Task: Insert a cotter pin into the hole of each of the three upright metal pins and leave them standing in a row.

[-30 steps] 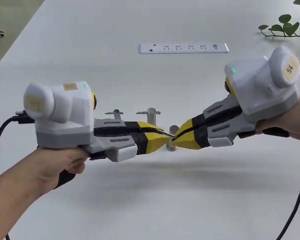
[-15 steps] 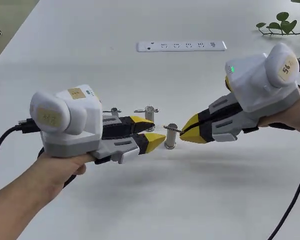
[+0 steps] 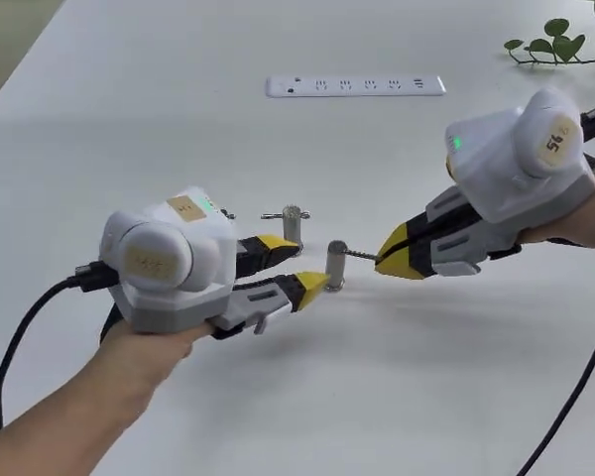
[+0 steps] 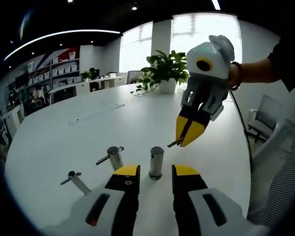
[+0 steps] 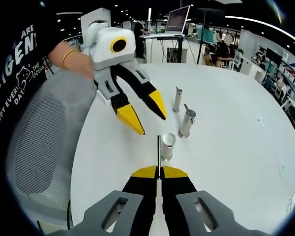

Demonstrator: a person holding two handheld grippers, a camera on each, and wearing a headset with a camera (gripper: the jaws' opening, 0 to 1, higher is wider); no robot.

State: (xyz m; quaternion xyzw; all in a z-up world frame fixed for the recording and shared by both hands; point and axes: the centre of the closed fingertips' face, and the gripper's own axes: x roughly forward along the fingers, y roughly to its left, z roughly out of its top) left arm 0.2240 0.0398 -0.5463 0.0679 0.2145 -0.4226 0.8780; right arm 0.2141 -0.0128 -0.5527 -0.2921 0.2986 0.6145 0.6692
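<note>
The yellow-tipped left tongs (image 3: 302, 263) are released. In the left gripper view their jaws stand spread on either side of the nearest upright silver metal pin (image 4: 156, 162), close to it but apart from it. That pin stands on the white surface (image 3: 377, 377). Across the pin from the left tongs, the yellow-tipped right tongs (image 3: 389, 261) are clenched on a thin steel cotter pin (image 3: 362, 255). Its free end reaches the top of the nearest pin; whether it sits in the hole I cannot tell. Just beyond the nearest pin stands a second silver metal pin (image 5: 187, 123), and beyond that a third silver metal pin (image 5: 177, 100), each with a cotter pin across its top. Far behind the nearest pin lie a white power strip (image 3: 355, 86) and a green leafy plant (image 3: 560, 45).
</note>
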